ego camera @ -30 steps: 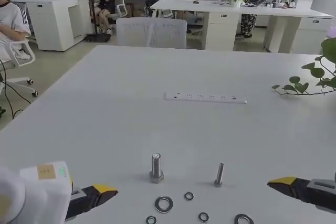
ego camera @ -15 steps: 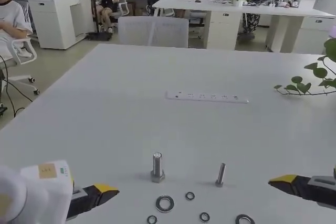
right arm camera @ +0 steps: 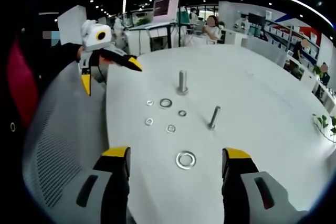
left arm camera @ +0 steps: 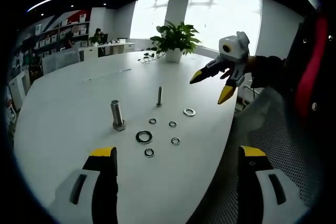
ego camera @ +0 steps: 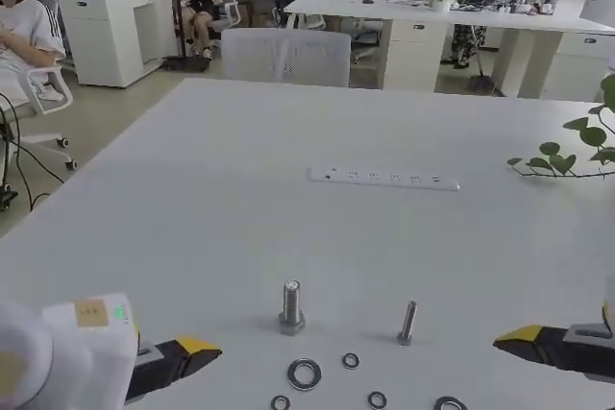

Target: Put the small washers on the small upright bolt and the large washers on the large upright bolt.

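A large bolt (ego camera: 291, 307) and a thin small bolt (ego camera: 407, 323) stand upright on the white table (ego camera: 288, 208). In front of them lie a large washer (ego camera: 304, 373), a second large washer (ego camera: 449, 404) and several small washers (ego camera: 351, 361). My left gripper (ego camera: 197, 354) hovers open at the lower left, nothing between its fingers. At the lower right, my right gripper (ego camera: 519, 338) is open and holds nothing. The right gripper view looks over a large washer (right arm camera: 186, 159) toward both bolts (right arm camera: 182, 83). The left gripper view shows the large bolt (left arm camera: 117, 115) and the right gripper (left arm camera: 210, 88).
A white power strip (ego camera: 382, 179) lies across the table's middle. Plant vines (ego camera: 567, 156) reach in from the right edge. A chair (ego camera: 285, 57) stands at the far side, with desks and seated people beyond. The near table edge is just below the washers.
The head camera has drifted slightly. Both grippers, the bolts and the washers stay where they were.
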Demonstrator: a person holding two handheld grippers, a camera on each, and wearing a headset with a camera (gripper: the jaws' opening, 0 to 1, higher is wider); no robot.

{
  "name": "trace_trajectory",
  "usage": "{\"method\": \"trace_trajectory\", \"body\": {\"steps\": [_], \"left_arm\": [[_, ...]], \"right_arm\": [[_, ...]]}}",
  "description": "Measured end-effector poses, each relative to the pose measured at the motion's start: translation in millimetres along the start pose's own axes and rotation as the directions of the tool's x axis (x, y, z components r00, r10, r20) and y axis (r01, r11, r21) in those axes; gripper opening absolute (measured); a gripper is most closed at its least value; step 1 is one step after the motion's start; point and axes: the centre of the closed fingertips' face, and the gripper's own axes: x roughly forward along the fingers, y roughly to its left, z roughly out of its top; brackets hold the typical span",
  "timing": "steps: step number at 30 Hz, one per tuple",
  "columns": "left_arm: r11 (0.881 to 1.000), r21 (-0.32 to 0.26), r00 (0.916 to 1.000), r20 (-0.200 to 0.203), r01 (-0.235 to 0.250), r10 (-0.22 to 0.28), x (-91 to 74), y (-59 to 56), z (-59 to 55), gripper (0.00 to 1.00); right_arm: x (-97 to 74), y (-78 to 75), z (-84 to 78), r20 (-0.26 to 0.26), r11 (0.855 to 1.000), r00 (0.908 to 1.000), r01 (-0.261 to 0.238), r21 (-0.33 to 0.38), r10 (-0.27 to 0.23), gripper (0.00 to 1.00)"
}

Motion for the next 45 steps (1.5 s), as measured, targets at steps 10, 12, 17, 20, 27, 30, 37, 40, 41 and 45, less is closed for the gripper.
{"method": "trace_trajectory", "body": {"steps": [10, 12, 17, 20, 27, 30, 37, 40, 41, 45], "left_arm": [[1.0, 0.001, 1.0, 0.004, -0.004, 0.004, 0.9, 1.1, 1.2, 0.95], [1.0, 0.001, 1.0, 0.002, -0.002, 0.002, 1.1, 0.8, 0.8, 0.95], [1.0, 0.002, 1.0, 0.002, -0.003, 0.003, 1.0, 0.4, 0.9, 0.95], [1.0, 0.004, 1.0, 0.005, -0.006, 0.006, 0.6, 0.3, 1.9, 0.95], [1.0, 0.005, 0.9999, 0.007, -0.009, 0.009, 0.2, 0.7, 1.6, 0.95], [1.0, 0.005, 0.9999, 0.006, -0.008, 0.008, 0.3, 0.7, 1.5, 0.94], [1.0, 0.003, 1.0, 0.002, -0.005, 0.005, 0.5, 0.5, 0.1, 0.94], [1.0, 0.002, 1.0, 0.005, -0.005, 0.005, 0.2, 0.6, 0.3, 0.94], [1.0, 0.003, 1.0, 0.006, -0.005, 0.005, 0.1, 0.7, 0.5, 0.94], [1.0, 0.002, 1.0, 0.007, -0.004, 0.004, -0.3, 0.6, 0.8, 0.94]], "right_arm": [[6.8, -4.2, -9.0, -0.078, 1.0, 0.9969, -0.009, -0.026, 0.006, 0.68], [7.8, -5.7, -10.2, -0.096, 0.999, 0.9954, -0.008, -0.036, 0.004, 0.68], [11.0, -6.6, -8.8, -0.118, 0.999, 0.9929, -0.018, -0.039, 0.014, 0.64], [13.8, -4.8, -10.8, -0.14, 0.999, 0.9899, -0.03, -0.044, 0.023, 0.61], [18.3, -5.2, -15.9, -0.192, 0.997, 0.981, -0.043, -0.064, 0.03, 0.56], [19.5, -7.1, -18.5, -0.22, 0.996, 0.9751, -0.045, -0.072, 0.028, 0.54], [23.8, -9.3, -19.8, -0.263, 0.994, 0.9644, -0.056, -0.093, 0.029, 0.48], [27.3, -7.8, -21.4, -0.289, 0.993, 0.9565, -0.068, -0.097, 0.038, 0.46], [27.9, -7.1, -22.1, -0.297, 0.993, 0.9539, -0.074, -0.096, 0.042, 0.45], [31.1, -8.0, -30.1, -0.359, 0.988, 0.9324, -0.09, -0.127, 0.038, 0.41]]}}
